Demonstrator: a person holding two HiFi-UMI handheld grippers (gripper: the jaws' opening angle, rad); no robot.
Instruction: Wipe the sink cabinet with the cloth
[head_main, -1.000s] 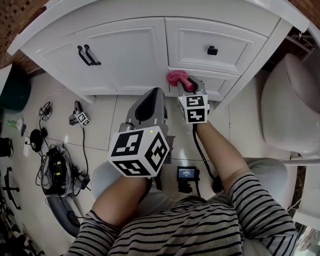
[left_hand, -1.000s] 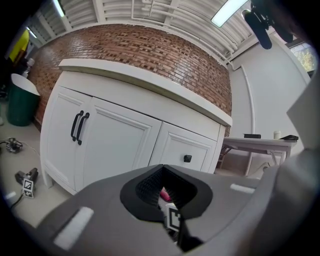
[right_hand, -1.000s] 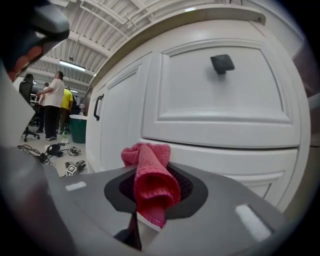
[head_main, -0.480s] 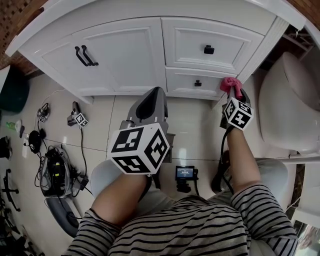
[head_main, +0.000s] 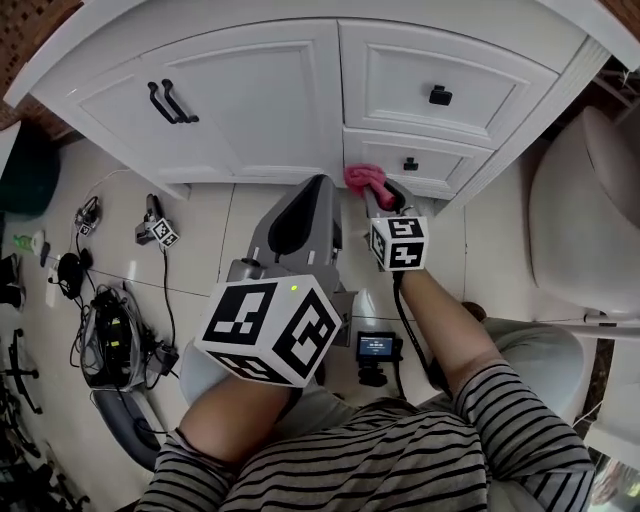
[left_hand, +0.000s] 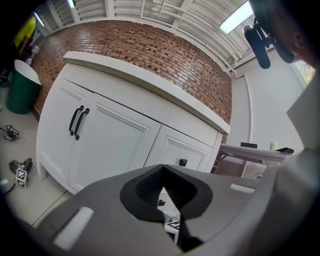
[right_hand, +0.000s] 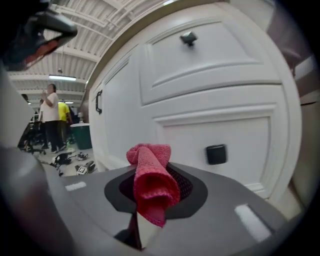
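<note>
The white sink cabinet (head_main: 250, 100) fills the top of the head view, with two doors and two drawers. My right gripper (head_main: 378, 192) is shut on a pink cloth (head_main: 362, 180), which presses on the left end of the lower drawer (head_main: 420, 165). In the right gripper view the cloth (right_hand: 150, 182) sticks out of the closed jaws, just left of the lower drawer's black knob (right_hand: 216, 154). My left gripper (head_main: 300, 215) hangs back above the floor, shut and holding nothing, its tips (left_hand: 162, 187) aimed at the cabinet (left_hand: 115, 145).
Black door handles (head_main: 165, 102) sit on the left door. A white toilet (head_main: 585, 230) stands to the right of the cabinet. Cables, tools and gear (head_main: 110, 320) litter the tiled floor at left. A green bin (left_hand: 17, 92) stands left of the cabinet. People stand far off (right_hand: 52, 117).
My right gripper swept the cloth from the lower drawer's left end out to the cabinet's right corner, then back left to the drawer's left end. The left gripper barely moved.
</note>
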